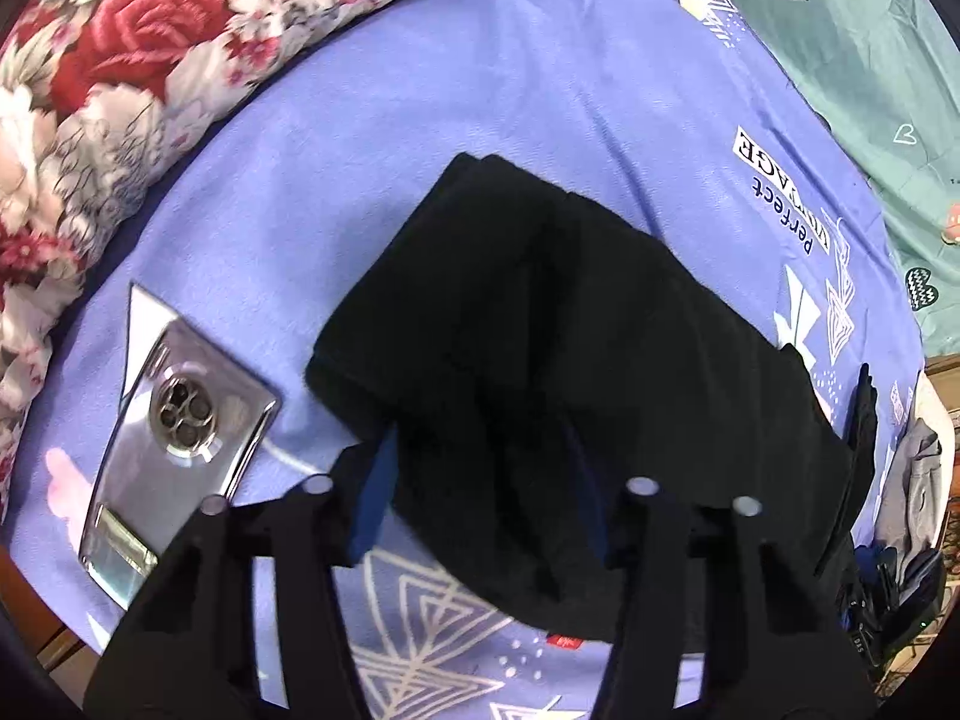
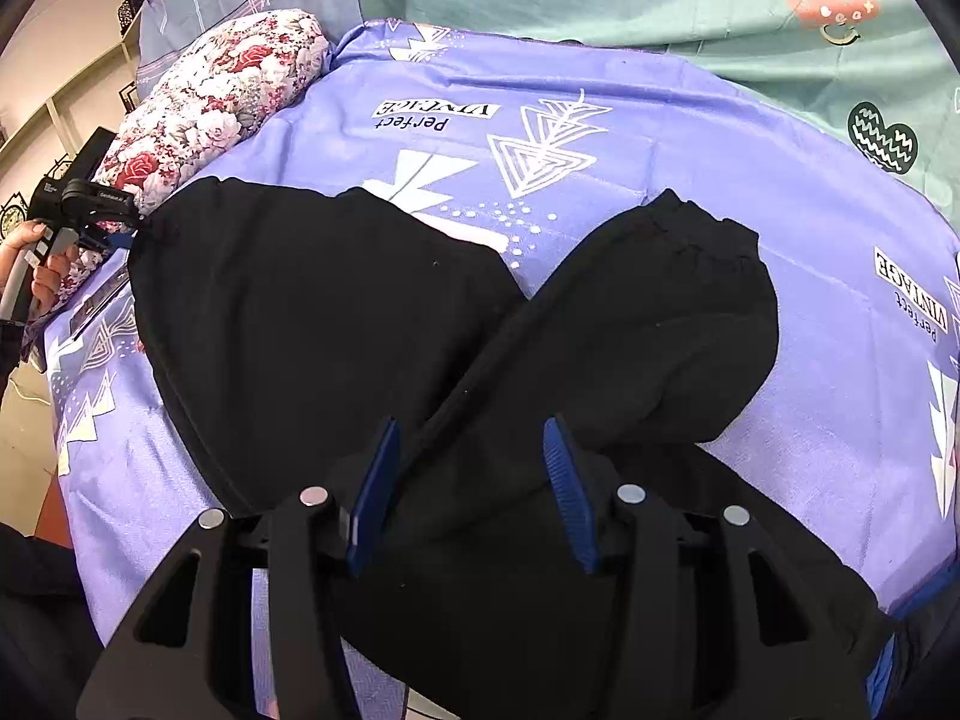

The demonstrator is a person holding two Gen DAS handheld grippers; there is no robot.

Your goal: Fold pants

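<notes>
1. The black pants [image 2: 336, 324] lie on a purple printed sheet [image 2: 690, 138], bent into a V as the right wrist view shows them: one broad part spreads ahead and to the left of the right gripper [image 2: 474, 492], and the cuffed leg [image 2: 678, 312] runs ahead and to the right, its gathered hem at the far end.
2. The two parts meet directly under the right gripper. A fold of black cloth rises between its blue fingers [image 2: 375, 492], which stand at a middling gap; whether the pads press the cloth cannot be told.
3. In the left wrist view, the pants [image 1: 540, 324] stretch forward from the left gripper [image 1: 480, 498] as a dark, folded slab, the far end square and layered.
4. The left gripper's jaws stand about halfway apart with the near edge of the cloth bunched between them. The left blue finger [image 1: 375, 498] shows beside the cloth; the other is mostly buried in black fabric. Actual contact is too dark to judge.
5. To the left of the left gripper, a silver phone [image 1: 180, 438] lies back-up on the sheet, just beside the pants but apart from them.
6. Further out on that side sits a rose-patterned quilt [image 1: 90, 90].
7. Ahead and to the right, a teal sheet [image 2: 720, 18] with hearts borders the purple one.
8. At the far left of the right wrist view, a person's hand [image 2: 36, 264] holds the other gripper's handle.
</notes>
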